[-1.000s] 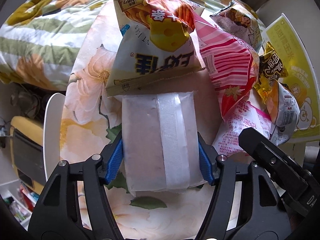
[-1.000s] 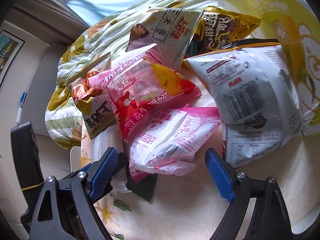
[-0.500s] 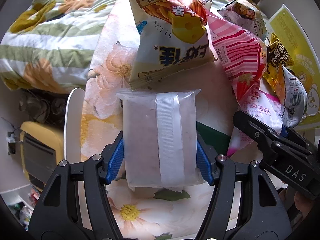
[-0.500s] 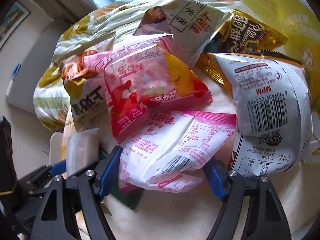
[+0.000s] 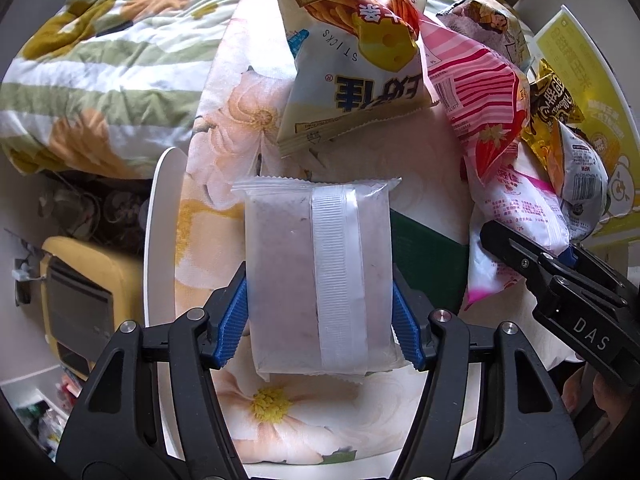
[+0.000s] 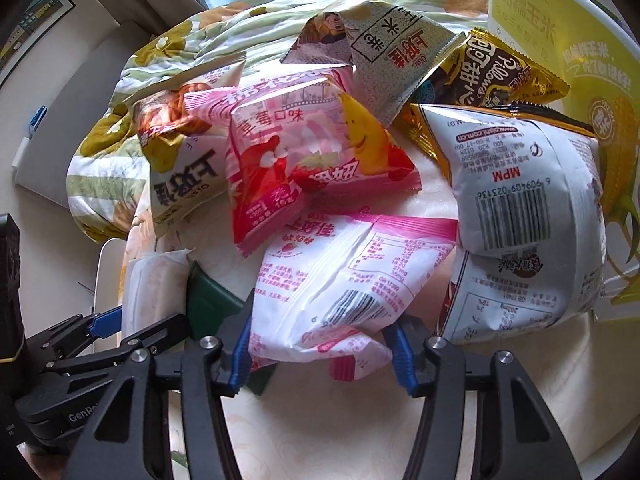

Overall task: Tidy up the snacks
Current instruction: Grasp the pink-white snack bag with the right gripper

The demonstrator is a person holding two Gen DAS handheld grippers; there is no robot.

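Note:
A translucent white snack pack (image 5: 280,264) with a ribbed seam sits between the blue pads of my left gripper (image 5: 320,324), which is shut on it and still closing slightly. The pack hangs over the floral tablecloth (image 5: 232,128), apart from the pile. In the right wrist view the same pack (image 6: 152,292) and left gripper (image 6: 100,328) show at lower left. My right gripper (image 6: 322,350) is closing on the near end of a white-and-pink bag (image 6: 340,276); both pads touch it. That bag lies at the front of the snack pile.
The pile holds a cheese-sticks bag (image 6: 180,172), a pink strawberry bag (image 6: 304,160), a grey-white bag (image 6: 384,48), a black-and-yellow bag (image 6: 492,72) and a silver barcode bag (image 6: 528,200). A yellow corn box (image 6: 592,80) stands right. A dark green item (image 5: 428,256) lies between the grippers. Bedding (image 5: 100,60) lies behind.
The right jaws have closed from wide apart onto the white-and-pink bag, and that wrist has rolled. The left gripper has drawn its pack a little away from the pile.

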